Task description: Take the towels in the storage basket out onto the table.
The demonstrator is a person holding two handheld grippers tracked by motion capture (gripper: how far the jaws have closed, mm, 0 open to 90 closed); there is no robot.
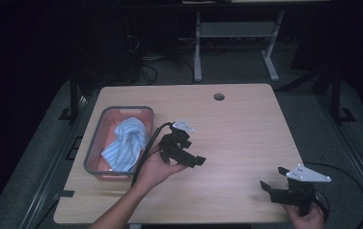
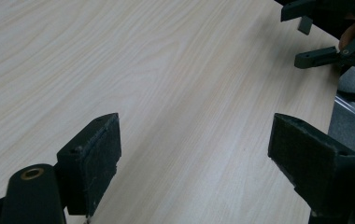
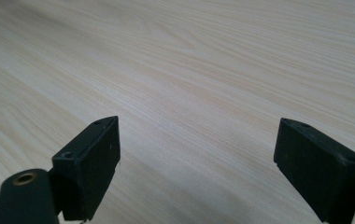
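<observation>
Sitting at about 9 o'clock on the wooden table (image 1: 237, 124), a grey bin (image 1: 93, 143) with a reddish inside was seen in the high view. A crumpled blue-and-white striped cloth (image 1: 126, 143) was held inside it, bunched toward the bin's near right part and lying against the right wall. Just beside the bin, at roughly 7 o'clock from the table's middle, the left gripper (image 1: 195, 161) was held above the wood by the left hand (image 1: 155, 171), jaws pointed toward 4 o'clock. A black cable (image 1: 146, 148) was trailed from it along the bin's right wall. In the left gripper view its jaws (image 2: 194, 154) were spread wide with nothing but bare wood grain between the pads; the other gripper (image 2: 327, 39) was caught at 1 o'clock by the table edge. A round cable hole (image 1: 219, 97) was noted at 12 o'clock near the far edge. At 4 o'clock, by the near right corner, the right gripper (image 1: 274, 177) was held by the right hand (image 1: 306, 218), well apart from the left one, jaws pointed toward 10 o'clock. In the right gripper view (image 3: 196, 158) the jaws were likewise parted wide, empty, over bare table.
</observation>
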